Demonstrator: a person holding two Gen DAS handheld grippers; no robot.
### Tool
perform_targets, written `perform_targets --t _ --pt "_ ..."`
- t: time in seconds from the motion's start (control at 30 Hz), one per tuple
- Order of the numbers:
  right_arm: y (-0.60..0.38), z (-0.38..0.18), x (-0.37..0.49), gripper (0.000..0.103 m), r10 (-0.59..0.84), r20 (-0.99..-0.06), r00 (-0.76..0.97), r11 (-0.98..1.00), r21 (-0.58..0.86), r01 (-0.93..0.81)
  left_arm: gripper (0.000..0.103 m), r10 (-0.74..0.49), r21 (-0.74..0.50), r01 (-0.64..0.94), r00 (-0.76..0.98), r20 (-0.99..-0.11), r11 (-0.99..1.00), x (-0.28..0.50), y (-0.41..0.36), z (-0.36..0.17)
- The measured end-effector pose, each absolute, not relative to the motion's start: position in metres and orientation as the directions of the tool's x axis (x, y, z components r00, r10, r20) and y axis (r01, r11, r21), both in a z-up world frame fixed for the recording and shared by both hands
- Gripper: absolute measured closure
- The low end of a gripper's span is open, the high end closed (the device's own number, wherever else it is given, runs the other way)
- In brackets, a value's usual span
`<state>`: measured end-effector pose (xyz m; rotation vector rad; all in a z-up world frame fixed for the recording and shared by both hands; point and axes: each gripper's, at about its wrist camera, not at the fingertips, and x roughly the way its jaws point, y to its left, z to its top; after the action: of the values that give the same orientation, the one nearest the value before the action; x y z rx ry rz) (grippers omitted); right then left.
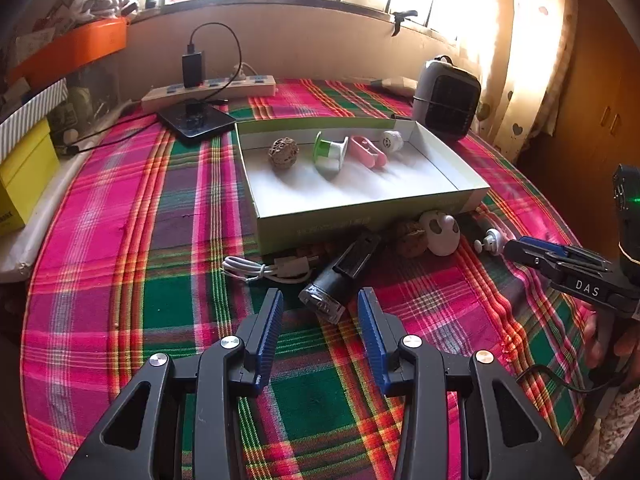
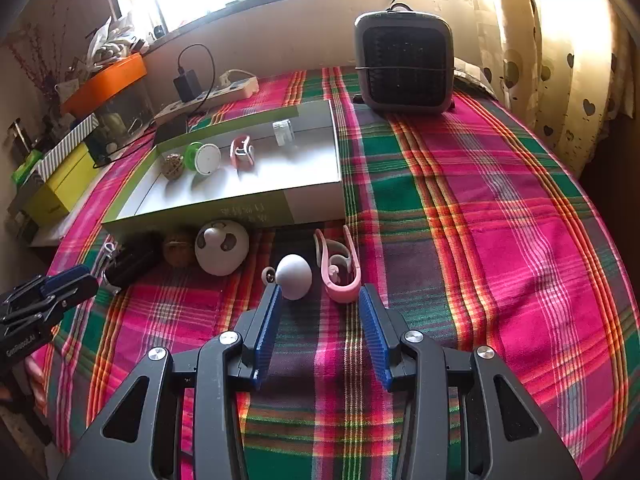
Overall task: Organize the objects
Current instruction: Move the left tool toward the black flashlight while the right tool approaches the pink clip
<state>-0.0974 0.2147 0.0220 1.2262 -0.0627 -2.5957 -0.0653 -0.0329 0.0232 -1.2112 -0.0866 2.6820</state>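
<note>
Four items already sat in the shallow box (image 1: pixel 360 216), upper middle of both views, with the rest strung along its near wall. Both grippers were spread wide, gripping nothing. The left gripper (image 1: pixel 320 300) had the black cylinder (image 1: pixel 340 276) dead ahead, its long axis angled up and to the right, near end between the tips, so I'd guess that was the next pick. A white cable (image 1: pixel 260 270) lay just to its left. The right gripper (image 2: pixel 318 296) faced a white egg-shaped gadget (image 2: pixel 294 276) and a pink clip (image 2: pixel 340 268), side by side.
</note>
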Motion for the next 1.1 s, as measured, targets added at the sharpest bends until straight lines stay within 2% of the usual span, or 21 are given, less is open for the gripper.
perform_targets --t 0.33,0.6,0.83,1.1 --pt "0.224 0.016 -0.106 0.061 -0.283 -0.757 -0.589 -0.956 0.174 0.237 0.066 0.220 -0.132 -0.186 -0.610 -0.761 -0.974 -0.078 -0.021 0.012" --pt "0.226 0.017 -0.110 0.061 -0.297 -0.755 -0.584 -0.952 0.186 0.244 0.066 0.278 -0.182 -0.218 -0.581 -0.765 -0.959 -0.076 -0.009 0.010" --pt "0.231 0.017 -0.112 0.061 -0.312 -0.752 -0.581 -0.948 0.206 0.242 0.066 0.264 -0.154 -0.232 -0.579 -0.772 -0.960 -0.077 -0.001 0.012" --pt "0.233 0.018 -0.117 0.061 -0.271 -0.760 -0.590 -0.959 0.162 0.233 0.066 0.248 -0.140 -0.226 -0.575 -0.780 -0.964 -0.087 0.001 0.012"
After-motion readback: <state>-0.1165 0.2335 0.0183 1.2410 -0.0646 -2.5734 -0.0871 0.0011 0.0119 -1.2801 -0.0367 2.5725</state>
